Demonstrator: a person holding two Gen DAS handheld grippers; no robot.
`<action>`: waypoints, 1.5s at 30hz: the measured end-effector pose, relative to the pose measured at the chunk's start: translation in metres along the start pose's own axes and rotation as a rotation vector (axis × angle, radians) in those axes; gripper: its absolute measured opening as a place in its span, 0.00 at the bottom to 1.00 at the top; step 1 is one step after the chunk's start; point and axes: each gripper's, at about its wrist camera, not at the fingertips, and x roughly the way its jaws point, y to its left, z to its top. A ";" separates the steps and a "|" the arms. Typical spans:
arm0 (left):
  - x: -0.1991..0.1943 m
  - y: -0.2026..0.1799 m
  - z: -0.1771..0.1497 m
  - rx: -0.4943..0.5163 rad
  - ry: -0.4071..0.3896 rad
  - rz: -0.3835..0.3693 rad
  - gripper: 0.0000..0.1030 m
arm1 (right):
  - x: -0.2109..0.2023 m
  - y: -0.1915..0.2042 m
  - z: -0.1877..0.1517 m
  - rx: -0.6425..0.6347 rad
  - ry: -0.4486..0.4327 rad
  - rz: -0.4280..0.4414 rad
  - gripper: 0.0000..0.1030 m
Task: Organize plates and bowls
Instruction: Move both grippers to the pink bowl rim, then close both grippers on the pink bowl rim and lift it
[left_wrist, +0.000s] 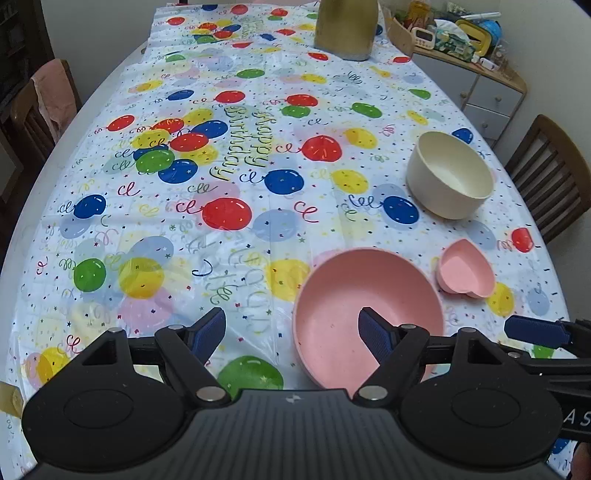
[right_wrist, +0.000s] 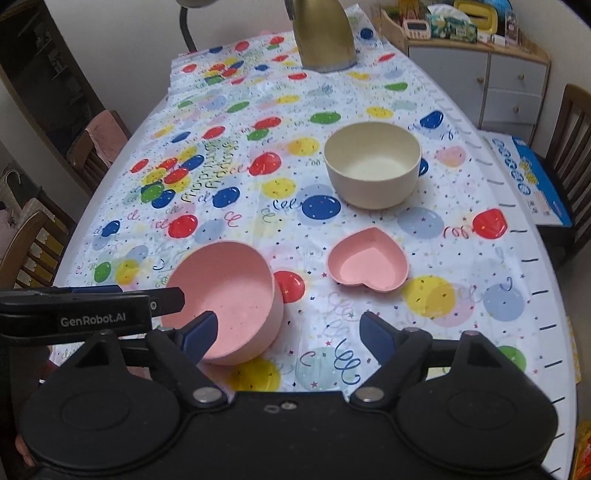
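Balloon-print tablecloth (left_wrist: 229, 122) is spread under three dishes; both grippers are held spread and empty, the left gripper (left_wrist: 291, 334) astride the pink bowl (left_wrist: 365, 306) rim; a shallow bite could tip it

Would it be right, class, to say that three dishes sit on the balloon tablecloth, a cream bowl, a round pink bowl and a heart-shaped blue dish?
Not quite. The heart-shaped dish is pink, not blue, as the right wrist view shows plainly. The rest holds: with the cream bowl and the round pink bowl, three dishes sit on the balloon tablecloth.
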 end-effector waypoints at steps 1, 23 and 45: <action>0.003 0.000 0.001 0.000 0.004 0.000 0.77 | 0.005 0.000 0.001 0.005 0.008 0.001 0.76; 0.030 0.000 0.002 -0.008 0.055 -0.041 0.28 | 0.050 0.010 0.005 0.073 0.096 0.013 0.18; -0.028 -0.034 -0.035 0.096 0.097 -0.138 0.17 | -0.002 0.006 -0.019 0.074 0.070 -0.034 0.10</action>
